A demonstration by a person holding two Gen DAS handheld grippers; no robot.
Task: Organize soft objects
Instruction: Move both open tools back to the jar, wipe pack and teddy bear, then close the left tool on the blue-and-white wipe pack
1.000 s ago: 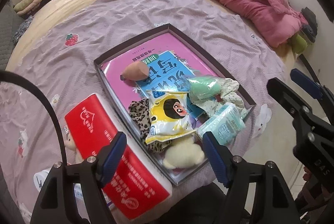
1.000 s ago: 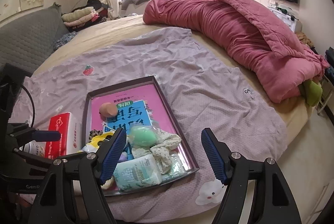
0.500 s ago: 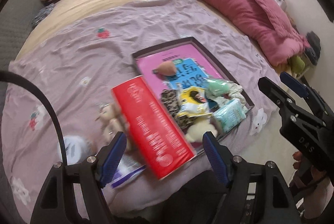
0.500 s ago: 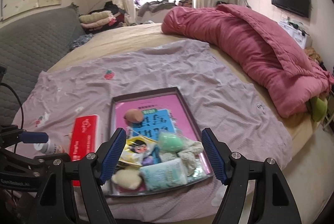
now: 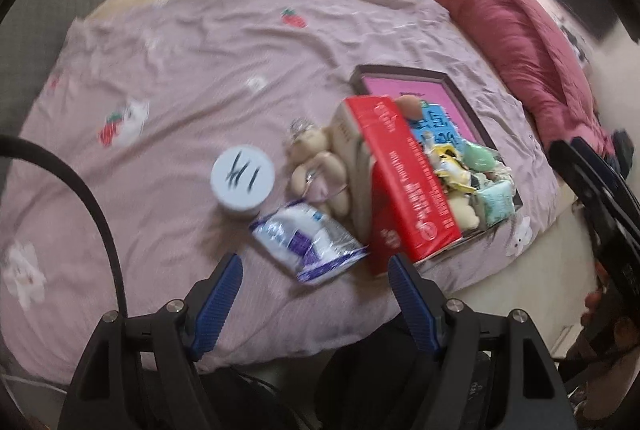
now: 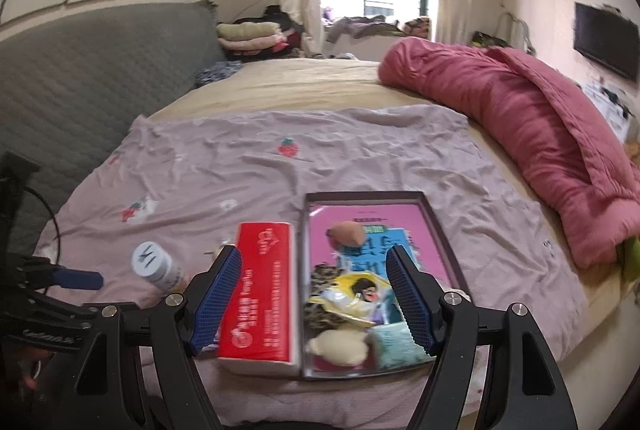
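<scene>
White print is seen on the red rectangular tissue box (image 6: 260, 286), and large characters on the blue book cover (image 6: 394, 246) beside it; neither can be read.

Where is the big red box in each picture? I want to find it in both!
Left wrist view: the red box sits right of centre, between the little teddy bear and the tray.
Right wrist view: the red box is low and centre-left, against the tray's left edge.
Shared landmark: the pink quilt.
</scene>
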